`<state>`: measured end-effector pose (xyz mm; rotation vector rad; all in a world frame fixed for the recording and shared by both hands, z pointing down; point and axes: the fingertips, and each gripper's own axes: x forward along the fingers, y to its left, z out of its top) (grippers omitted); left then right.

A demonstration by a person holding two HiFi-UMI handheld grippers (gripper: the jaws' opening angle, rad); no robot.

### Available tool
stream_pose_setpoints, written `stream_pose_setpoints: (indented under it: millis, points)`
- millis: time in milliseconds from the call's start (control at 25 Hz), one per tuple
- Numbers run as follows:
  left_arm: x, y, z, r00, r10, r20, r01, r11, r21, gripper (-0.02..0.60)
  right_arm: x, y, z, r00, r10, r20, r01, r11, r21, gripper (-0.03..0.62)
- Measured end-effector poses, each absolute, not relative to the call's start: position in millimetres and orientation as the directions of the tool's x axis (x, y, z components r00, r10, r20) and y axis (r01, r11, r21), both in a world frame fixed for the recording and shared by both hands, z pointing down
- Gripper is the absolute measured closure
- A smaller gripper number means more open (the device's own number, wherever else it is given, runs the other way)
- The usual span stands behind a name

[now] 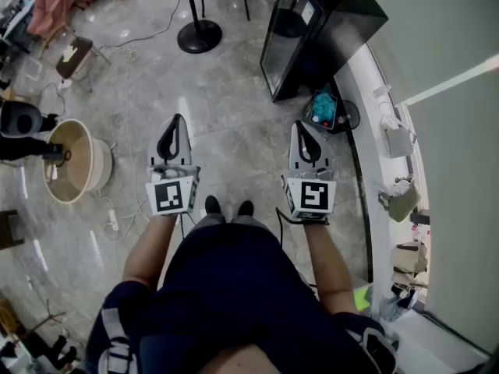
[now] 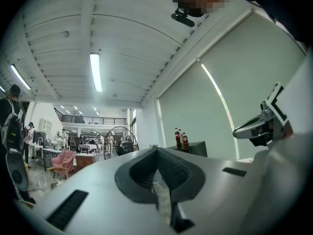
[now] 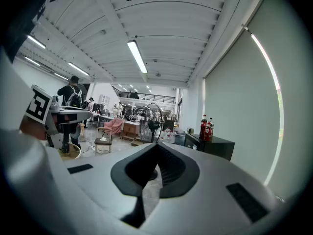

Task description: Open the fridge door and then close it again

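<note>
We hold two grippers out over the marble floor (image 1: 234, 123), one in each hand, side by side and well apart. The left gripper (image 1: 178, 121) has its jaws pressed together with nothing between them. The right gripper (image 1: 302, 126) is the same, its jaws closed tight on themselves and holding nothing. Each carries one marker cube (image 1: 171, 195) at its rear.

The fridge (image 1: 312, 33) stands ahead and to our right, against the pale wall (image 1: 460, 170), well apart from both grippers. It is one black cabinet with a glass door (image 1: 281, 45), and the door appears to lie flush against the cabinet. We cannot tell what sits on the shelves behind the glass. On top of the fridge stand cola bottles (image 3: 206, 127) with red caps and red labels, close together. We count at least two and cannot be sure of a third.

To our left one round beige tub (image 1: 101, 166) sits upright on the floor, its inside tan; we cannot tell what it holds. At the fridge's near corner lies one blue-green bundle (image 1: 323, 109). One standing fan (image 3: 152, 115) rises beyond the grippers, and its round black base (image 1: 199, 36) rests near the fridge's front. One pink armchair (image 3: 113, 126) stands farther back in the hall. Our two dark shoes (image 1: 212, 205) show between the grippers' rear ends.
</note>
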<state>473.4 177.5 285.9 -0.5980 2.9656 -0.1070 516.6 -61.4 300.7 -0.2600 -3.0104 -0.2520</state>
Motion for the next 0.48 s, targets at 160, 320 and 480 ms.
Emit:
stream_pose_setpoints:
  millis: [160, 320, 480]
  points:
    - [475, 173, 285, -0.912, -0.397, -0.106, -0.388, 0.917, -0.097, 0.557, 519, -63, 303, -0.978, 0.158, 0.134, 0.179, 0.970, 0.164, 0.577]
    - [474, 172, 285, -0.912, -0.398, -0.105, -0.389, 0.916, -0.093, 0.557, 519, -61, 302, -0.978, 0.160, 0.132, 0.181, 0.969, 0.170, 0.576]
    - [474, 170, 288, -0.910, -0.405, -0.093, -0.397, 0.913, -0.095, 0.555, 517, -54, 294, -0.978, 0.183, 0.098, 0.198, 0.964, 0.177, 0.576]
